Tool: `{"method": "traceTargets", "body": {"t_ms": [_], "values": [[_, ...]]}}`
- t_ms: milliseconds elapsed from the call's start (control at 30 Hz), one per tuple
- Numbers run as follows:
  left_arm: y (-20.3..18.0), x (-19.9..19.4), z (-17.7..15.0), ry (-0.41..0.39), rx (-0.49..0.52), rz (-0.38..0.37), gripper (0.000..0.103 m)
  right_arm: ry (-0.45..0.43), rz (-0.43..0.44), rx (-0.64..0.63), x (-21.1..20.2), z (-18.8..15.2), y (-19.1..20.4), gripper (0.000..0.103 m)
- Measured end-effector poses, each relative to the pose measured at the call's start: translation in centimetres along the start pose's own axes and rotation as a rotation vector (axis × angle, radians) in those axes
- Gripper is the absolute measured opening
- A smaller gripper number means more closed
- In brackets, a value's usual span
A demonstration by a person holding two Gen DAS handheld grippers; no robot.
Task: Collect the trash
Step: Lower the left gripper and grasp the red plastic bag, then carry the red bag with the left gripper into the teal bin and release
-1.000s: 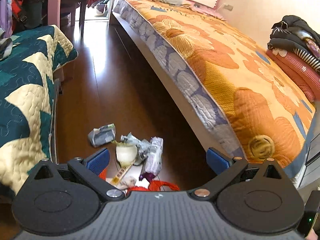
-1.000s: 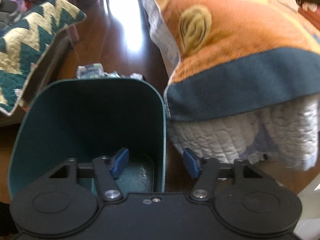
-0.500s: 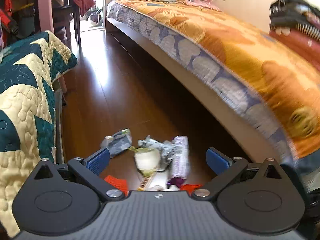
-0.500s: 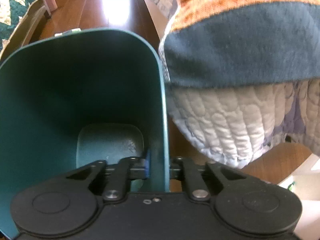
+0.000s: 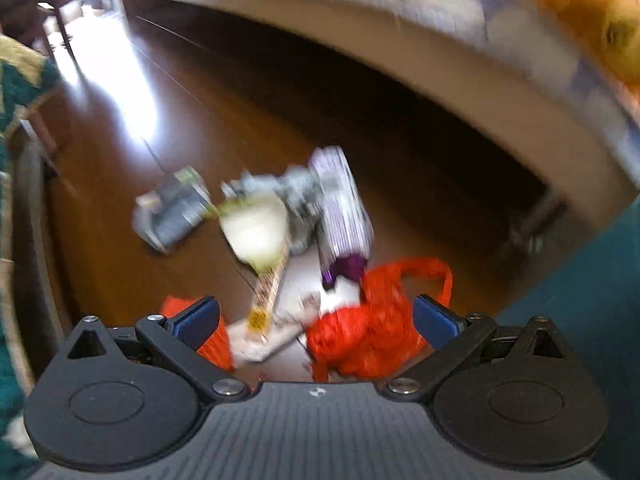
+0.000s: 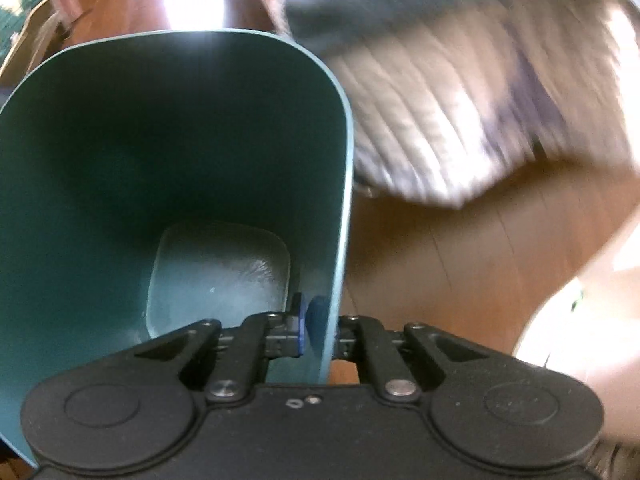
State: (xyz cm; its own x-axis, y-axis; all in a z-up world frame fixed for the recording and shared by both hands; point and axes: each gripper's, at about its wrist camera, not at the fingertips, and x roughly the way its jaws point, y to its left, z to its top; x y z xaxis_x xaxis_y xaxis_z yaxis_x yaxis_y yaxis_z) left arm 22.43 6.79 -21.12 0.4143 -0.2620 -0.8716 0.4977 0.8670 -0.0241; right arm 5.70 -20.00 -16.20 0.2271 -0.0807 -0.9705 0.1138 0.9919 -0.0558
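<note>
A pile of trash lies on the dark wood floor in the left wrist view: a red plastic bag (image 5: 372,320), a purple striped wrapper (image 5: 340,208), a white cup (image 5: 256,232), a grey crumpled wrapper (image 5: 172,208) and a white paper strip (image 5: 268,300). My left gripper (image 5: 316,320) is open and empty, just above the red bag. My right gripper (image 6: 318,326) is shut on the right wall of a teal bin (image 6: 120,160), which is empty inside. The bin's side also shows at the right edge of the left wrist view (image 5: 592,280).
The bed with an orange flowered cover (image 5: 520,40) runs along the right, its base (image 5: 440,60) close to the trash. A green and cream quilt (image 5: 16,92) hangs at the left. A white quilted bed skirt (image 6: 460,120) hangs beside the bin.
My left gripper has dropped towards the trash pile, still open. My right gripper has stayed shut on the bin wall and tipped down; both views are blurred by motion.
</note>
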Motion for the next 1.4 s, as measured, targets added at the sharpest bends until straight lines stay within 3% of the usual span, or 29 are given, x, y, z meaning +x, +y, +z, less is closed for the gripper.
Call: {"method": "traceTargets", "body": {"t_ms": [100,233,433,600,700,800,933,967,1167,1267,1400], "values": [[-1.7,3.4,-1.6,0.053,0.088,-0.056,0.103,0.013,-0.015,0.103,-0.6,-1.9,-0.8,0.003],[-4.4,6.7,-2.9,0.066,0.212,-0.124,0.103,0.009,-0.071,0.198,-2.0,-3.2,-1.6,0.002],[-6.9,10.6,-4.3,0.074,0.404,-0.088,0.103,0.014,-0.157,0.291,-3.4,-2.9,-3.8,0.002],[-7.3,13.5,-5.5,0.119,0.446,-0.055,0.102,0.013,-0.248,0.343,-3.5,-2.5,-5.6,0.003],[-7.5,13.6,-6.0,0.104,0.474,-0.043,0.093,0.016,-0.280,0.404,-3.9,-3.0,-6.5,0.002],[-7.7,13.8,-5.9,0.096,0.482,-0.007,0.074,0.010,-0.283,0.435,-4.7,-3.8,-7.2,0.001],[-7.4,13.3,-4.9,0.081,0.451,0.015,0.037,0.000,-0.278,0.434,-4.7,-3.7,-6.5,0.001],[-7.2,13.1,-4.6,0.082,0.436,0.010,0.033,-0.010,-0.276,0.430,-5.0,-3.4,-6.2,0.001],[-6.7,10.3,-2.6,0.076,0.347,-0.023,0.030,-0.048,-0.276,0.449,-5.1,-3.7,-7.1,0.002],[-7.4,7.0,-1.1,0.039,0.337,-0.077,0.030,-0.058,-0.295,0.453,-5.4,-4.3,-7.4,0.002],[-9.5,0.9,1.3,-0.049,0.378,-0.216,0.030,-0.059,-0.305,0.480,-5.6,-4.8,-8.7,0.002]]}}
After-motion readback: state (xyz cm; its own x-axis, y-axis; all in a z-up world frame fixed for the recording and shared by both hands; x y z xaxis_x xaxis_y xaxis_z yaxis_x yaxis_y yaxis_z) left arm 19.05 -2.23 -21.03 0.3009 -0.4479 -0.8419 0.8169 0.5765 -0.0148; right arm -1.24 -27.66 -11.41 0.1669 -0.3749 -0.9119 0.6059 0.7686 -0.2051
